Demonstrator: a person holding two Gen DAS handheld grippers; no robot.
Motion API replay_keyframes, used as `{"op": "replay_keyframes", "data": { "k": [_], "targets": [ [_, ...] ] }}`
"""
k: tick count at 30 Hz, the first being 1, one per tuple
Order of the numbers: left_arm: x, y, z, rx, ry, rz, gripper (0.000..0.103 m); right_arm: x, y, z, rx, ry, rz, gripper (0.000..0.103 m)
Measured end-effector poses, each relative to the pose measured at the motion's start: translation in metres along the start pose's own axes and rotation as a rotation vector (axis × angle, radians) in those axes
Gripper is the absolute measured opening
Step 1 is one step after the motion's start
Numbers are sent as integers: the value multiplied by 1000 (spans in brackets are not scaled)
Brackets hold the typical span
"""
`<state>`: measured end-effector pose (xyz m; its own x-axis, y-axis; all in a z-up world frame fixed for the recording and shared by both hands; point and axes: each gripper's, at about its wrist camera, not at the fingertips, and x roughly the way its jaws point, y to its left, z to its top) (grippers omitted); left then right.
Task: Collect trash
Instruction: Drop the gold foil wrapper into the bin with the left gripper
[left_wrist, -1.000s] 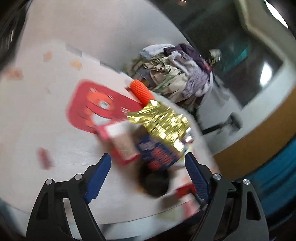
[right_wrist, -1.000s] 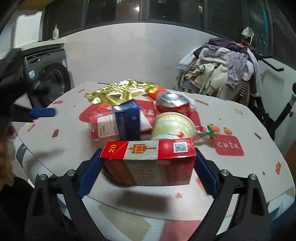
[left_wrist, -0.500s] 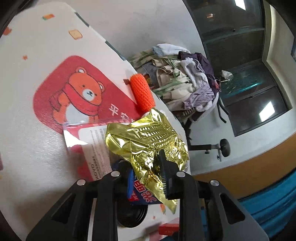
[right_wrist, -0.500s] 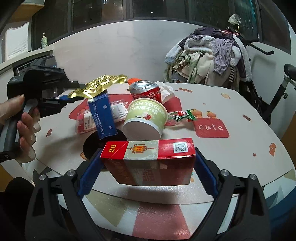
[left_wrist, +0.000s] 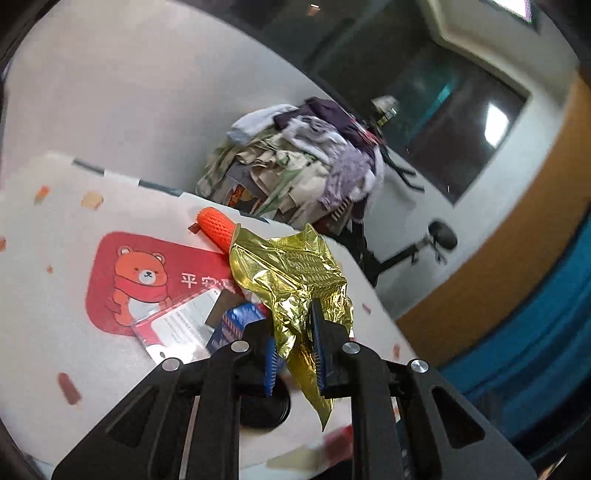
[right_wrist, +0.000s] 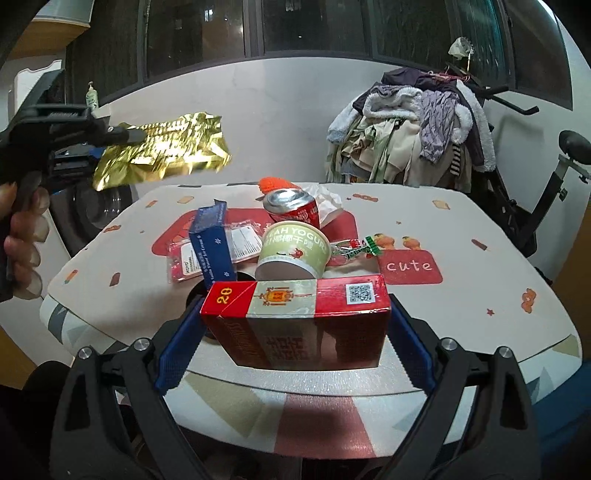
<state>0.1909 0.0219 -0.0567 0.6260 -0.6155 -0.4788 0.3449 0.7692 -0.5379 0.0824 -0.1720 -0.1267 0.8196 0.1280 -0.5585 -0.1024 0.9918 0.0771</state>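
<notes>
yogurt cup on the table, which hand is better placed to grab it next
Neither is free. The left tool is shut on the gold wrapper, lifted clear of the table. The right tool holds the red box, but sits right in front of the yogurt cup, so right, once emptied.

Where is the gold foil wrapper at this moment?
The gold foil wrapper is off the table, pinched in the left gripper. In the right wrist view it hangs at the upper left, above the blue carton.
</notes>
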Motion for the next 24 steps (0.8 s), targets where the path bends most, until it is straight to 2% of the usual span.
{"op": "replay_keyframes", "data": {
  "k": [4, 9, 14, 17, 24],
  "targets": [
    [-22, -14, -26, 96, 28, 14, 16, -16, 1, -2, 7, -5, 0, 91],
    [-54, -26, -79, 205, 81, 10, 16, -35, 2, -10, 22, -5, 5, 91],
    [-66, -29, -129, 240, 150, 12, 16, -52, 8, -21, 38, -2, 14, 91],
    [-66, -32, -160, 289, 201, 11, 16, -59, 12, -24, 29, -3, 17, 91],
    [-37, -35, -227, 428, 405, 20, 16, -65, 12, -30, 24, 2, 7, 91]
  ]
}}
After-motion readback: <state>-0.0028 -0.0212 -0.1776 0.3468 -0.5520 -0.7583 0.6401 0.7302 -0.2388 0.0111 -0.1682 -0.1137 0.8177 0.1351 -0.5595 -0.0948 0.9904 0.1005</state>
